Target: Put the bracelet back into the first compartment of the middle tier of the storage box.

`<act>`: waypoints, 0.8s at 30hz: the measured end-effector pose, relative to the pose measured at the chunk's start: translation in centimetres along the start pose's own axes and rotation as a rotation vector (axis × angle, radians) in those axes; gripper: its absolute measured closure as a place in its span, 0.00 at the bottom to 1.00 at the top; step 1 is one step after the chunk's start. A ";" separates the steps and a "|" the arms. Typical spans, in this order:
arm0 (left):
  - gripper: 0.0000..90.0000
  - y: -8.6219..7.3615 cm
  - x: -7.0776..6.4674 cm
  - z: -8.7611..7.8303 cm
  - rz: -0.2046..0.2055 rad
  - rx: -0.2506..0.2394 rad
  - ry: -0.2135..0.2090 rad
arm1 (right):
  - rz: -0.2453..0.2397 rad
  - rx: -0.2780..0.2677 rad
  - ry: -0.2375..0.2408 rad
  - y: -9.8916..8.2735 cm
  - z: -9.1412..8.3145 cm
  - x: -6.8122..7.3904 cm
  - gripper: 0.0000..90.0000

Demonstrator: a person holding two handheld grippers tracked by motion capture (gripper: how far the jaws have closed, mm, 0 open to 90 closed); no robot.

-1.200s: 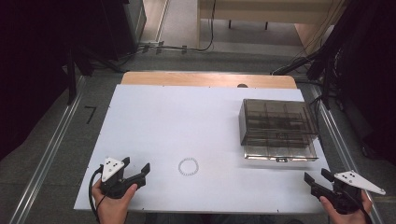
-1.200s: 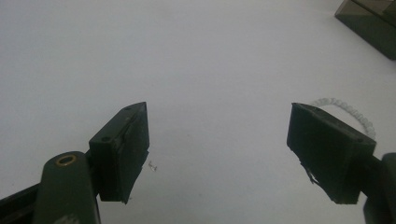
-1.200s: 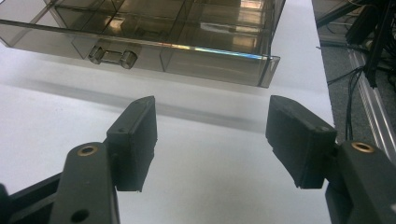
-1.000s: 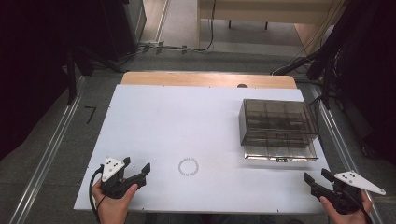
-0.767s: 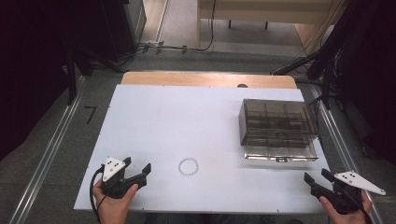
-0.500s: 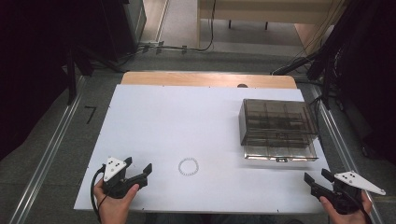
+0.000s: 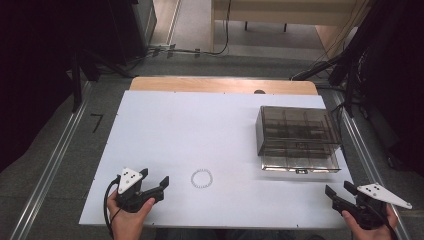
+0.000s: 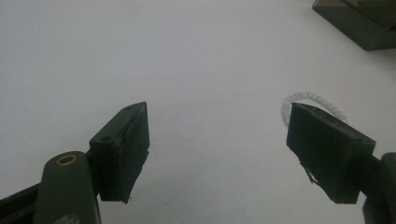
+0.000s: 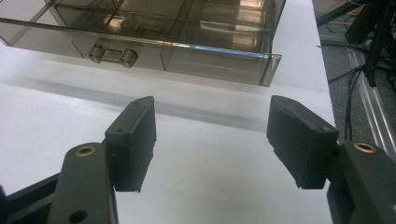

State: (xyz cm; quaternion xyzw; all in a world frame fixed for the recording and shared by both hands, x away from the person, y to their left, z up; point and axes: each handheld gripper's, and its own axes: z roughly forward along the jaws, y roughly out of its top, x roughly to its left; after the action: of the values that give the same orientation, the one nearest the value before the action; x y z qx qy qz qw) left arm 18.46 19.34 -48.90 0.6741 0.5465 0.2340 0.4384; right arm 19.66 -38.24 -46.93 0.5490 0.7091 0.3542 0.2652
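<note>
The beaded bracelet (image 7: pixel 201 178) lies flat on the white table (image 7: pixel 200 130), just ahead-right of the left gripper (image 7: pixel 154 181), which is the nearer. Both it and the right gripper (image 7: pixel 338 190) stand wide and empty.

I see a white tabletop (image 7: pixel 200 135) mid-frame, with a strip of bare wood (image 7: pixel 220 85) along its far edge. Grey carpet floor (image 7: pixel 50 165) surrounds it, with metal rails (image 7: pixel 47 172) at left and right. Cables (image 7: pixel 175 49) trail across the top (the upper corners sit in deep shadow).
</note>
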 end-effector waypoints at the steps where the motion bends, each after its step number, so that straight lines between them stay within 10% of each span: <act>1: 0.25 0.0 -0.1 0.1 0.004 -0.001 -0.004 | 0.001 0.001 0.000 0.0 0.0 0.0 0.35; 24: 0.26 0.3 -1.3 1.2 0.053 0.029 -0.014 | 0.000 0.004 0.000 0.0 0.1 0.1 0.35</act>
State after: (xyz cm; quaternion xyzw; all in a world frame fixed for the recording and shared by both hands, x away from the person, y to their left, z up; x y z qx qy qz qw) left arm 19.17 17.71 -49.05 0.6962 0.5287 0.2332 0.4261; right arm 19.68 -38.14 -46.99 0.5495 0.7097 0.3528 0.2643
